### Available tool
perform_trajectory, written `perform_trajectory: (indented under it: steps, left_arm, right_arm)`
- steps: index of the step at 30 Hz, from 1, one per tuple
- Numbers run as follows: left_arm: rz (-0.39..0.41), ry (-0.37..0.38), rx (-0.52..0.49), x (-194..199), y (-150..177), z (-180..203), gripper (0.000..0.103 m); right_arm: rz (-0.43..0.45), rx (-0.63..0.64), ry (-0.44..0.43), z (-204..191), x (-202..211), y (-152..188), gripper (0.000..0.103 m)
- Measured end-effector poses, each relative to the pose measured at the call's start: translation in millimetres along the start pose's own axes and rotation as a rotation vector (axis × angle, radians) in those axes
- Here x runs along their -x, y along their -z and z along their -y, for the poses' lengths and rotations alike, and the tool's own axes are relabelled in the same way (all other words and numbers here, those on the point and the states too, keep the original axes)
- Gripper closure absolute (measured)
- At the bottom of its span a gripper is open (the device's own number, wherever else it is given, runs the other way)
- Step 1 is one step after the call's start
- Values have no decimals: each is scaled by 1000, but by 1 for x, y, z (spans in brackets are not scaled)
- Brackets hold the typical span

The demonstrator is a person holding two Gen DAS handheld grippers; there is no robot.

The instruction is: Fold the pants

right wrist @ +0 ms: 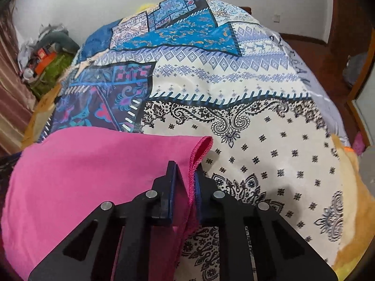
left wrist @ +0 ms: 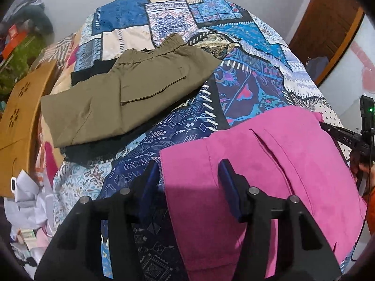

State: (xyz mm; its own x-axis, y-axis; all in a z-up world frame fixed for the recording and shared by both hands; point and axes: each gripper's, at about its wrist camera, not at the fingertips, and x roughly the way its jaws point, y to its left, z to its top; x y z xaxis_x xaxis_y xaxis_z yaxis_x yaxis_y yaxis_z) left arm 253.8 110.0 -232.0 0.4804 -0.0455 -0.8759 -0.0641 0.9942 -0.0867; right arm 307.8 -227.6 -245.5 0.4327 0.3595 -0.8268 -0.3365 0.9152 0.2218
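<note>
Pink pants [left wrist: 269, 164] lie on the patterned bedspread [left wrist: 187, 128], near the front edge. My left gripper [left wrist: 187, 175] is open, its jaws straddling the pants' left edge without gripping. In the right wrist view the pink pants [right wrist: 93, 175] spread to the left, and my right gripper [right wrist: 185, 182] is shut on their hemmed corner, which stands up between the fingers. The right gripper's body [left wrist: 351, 138] shows at the far right of the left wrist view.
Folded olive pants [left wrist: 131, 86] lie on the bed behind the pink ones, over a dark garment. A brown cardboard box [left wrist: 21, 121] stands left of the bed. Clutter lies on the floor at the left [right wrist: 44, 56]. A wooden door [left wrist: 328, 23] is at the right.
</note>
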Motion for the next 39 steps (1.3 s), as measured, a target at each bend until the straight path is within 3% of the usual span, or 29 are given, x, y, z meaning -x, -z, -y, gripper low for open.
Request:
perform_trajectory:
  steps: [4, 6, 11, 14, 18, 24, 29, 31, 39]
  left_arm:
    - [3, -49, -12, 9, 1, 1, 47]
    - [7, -70, -31, 18, 0, 1, 47]
    - [80, -59, -56, 47, -10, 7, 46]
    - [123, -22, -76, 61, -20, 18, 40]
    - [134, 29, -115, 62, -31, 39, 34]
    - [40, 51, -158, 31, -36, 60, 33]
    - [-65, 43, -202, -2, -25, 69, 30]
    - [-34, 23, -214, -2, -18, 70, 26]
    - [5, 1, -253, 15, 1, 69, 24]
  right_arm:
    - [-18, 56, 92, -8, 9, -7, 90]
    - [21, 61, 107, -10, 27, -7, 89]
    - [110, 60, 33, -24, 73, -8, 74]
    - [132, 98, -19, -45, 88, -10, 68]
    - [116, 162, -109, -82, 87, -10, 48]
    - [5, 250, -218, -123, 55, -7, 37]
    - [-135, 339, -188, -137, 17, 6, 32]
    - [-119, 349, -180, -136, 18, 11, 26]
    - [-113, 296, -162, -112, 36, 30, 22]
